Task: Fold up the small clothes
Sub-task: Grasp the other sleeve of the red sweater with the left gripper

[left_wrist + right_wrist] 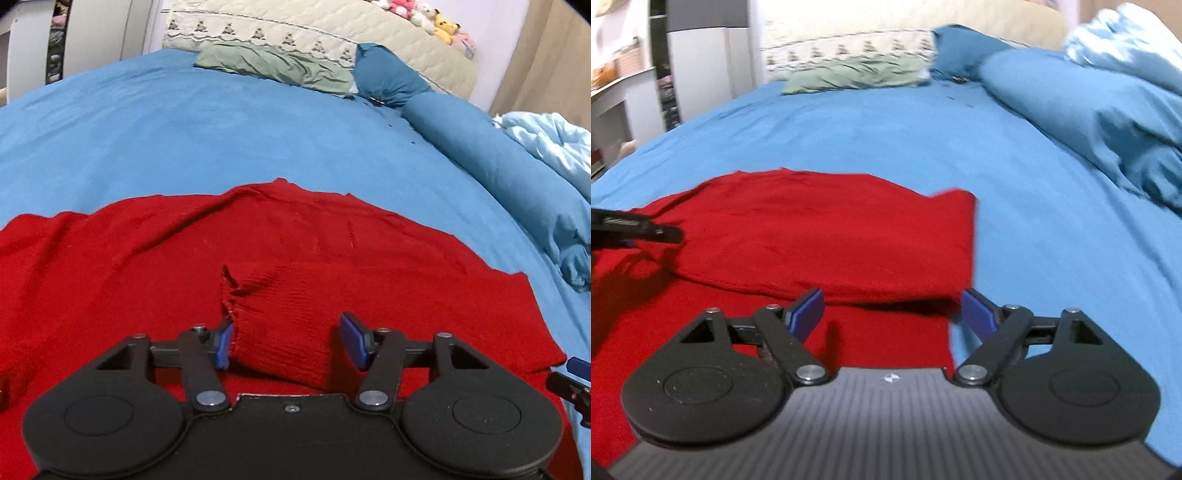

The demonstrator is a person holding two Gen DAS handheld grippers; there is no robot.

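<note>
Both grippers open; left gripper (290,341) straddles red sweater's (295,240) cuff.

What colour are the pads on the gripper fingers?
Blue. The left gripper's pads show it best, in the left wrist view.

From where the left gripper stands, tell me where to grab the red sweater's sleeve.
Grip the ribbed cuff of the red sweater. It lies folded across the body, its end pointing toward the left gripper, already between the open jaws. Come in low from the near side and pinch across its width; the raised, bunched left edge gives the pads something to catch.
</note>
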